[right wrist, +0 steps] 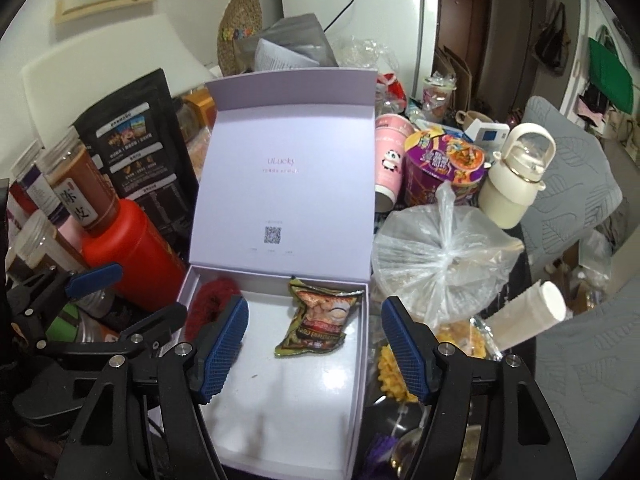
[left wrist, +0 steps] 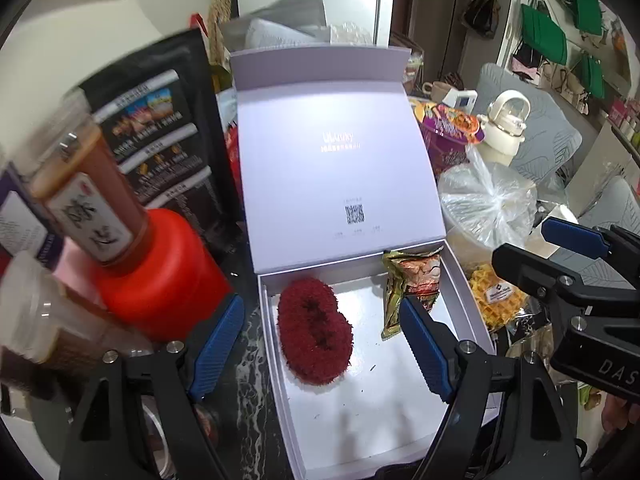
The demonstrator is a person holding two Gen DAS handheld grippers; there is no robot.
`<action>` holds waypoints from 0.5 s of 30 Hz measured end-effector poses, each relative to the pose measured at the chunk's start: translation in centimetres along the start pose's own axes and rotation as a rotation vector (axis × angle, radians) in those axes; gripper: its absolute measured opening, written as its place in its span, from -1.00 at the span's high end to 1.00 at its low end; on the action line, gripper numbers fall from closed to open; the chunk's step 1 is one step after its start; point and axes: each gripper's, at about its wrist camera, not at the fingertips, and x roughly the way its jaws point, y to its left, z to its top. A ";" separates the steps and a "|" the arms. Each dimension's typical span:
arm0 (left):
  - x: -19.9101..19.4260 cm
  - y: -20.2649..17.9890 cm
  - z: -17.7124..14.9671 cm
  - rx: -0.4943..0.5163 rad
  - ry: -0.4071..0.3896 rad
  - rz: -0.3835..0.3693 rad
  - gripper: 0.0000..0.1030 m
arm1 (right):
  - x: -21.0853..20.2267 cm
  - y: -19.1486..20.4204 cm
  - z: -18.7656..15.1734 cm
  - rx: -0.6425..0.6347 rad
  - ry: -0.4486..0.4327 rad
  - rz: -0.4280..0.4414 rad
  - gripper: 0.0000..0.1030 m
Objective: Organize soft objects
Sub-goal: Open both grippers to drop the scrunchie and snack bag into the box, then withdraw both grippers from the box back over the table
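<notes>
Jaws wide, empty: left gripper [left wrist: 322,344], right gripper [right wrist: 314,346] over box [left wrist: 472,304]

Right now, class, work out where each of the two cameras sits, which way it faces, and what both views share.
Left wrist: on the left hand-held gripper, facing forward and down into the open white box; its blue fingers and the right hand-held gripper show.
Right wrist: on the right hand-held gripper, facing the same box from further right; the left hand-held gripper shows at left.
Shared: box, red fuzzy pad, snack packet, red canister.
</notes>
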 end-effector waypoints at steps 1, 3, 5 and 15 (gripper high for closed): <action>-0.4 0.0 0.1 -0.001 -0.006 0.002 -0.56 | -0.4 0.0 0.0 -0.001 -0.006 -0.001 -0.35; -1.5 0.1 0.1 -0.002 -0.020 0.005 -0.56 | -1.4 0.1 -0.2 -0.003 -0.018 -0.001 -0.35; -2.5 0.1 0.2 -0.004 -0.033 0.008 -0.56 | -2.4 0.2 -0.3 -0.004 -0.030 0.000 -0.36; -7.3 -0.3 -0.2 -0.001 -0.095 0.014 -0.56 | -7.1 0.5 -1.4 -0.010 -0.085 0.003 -0.35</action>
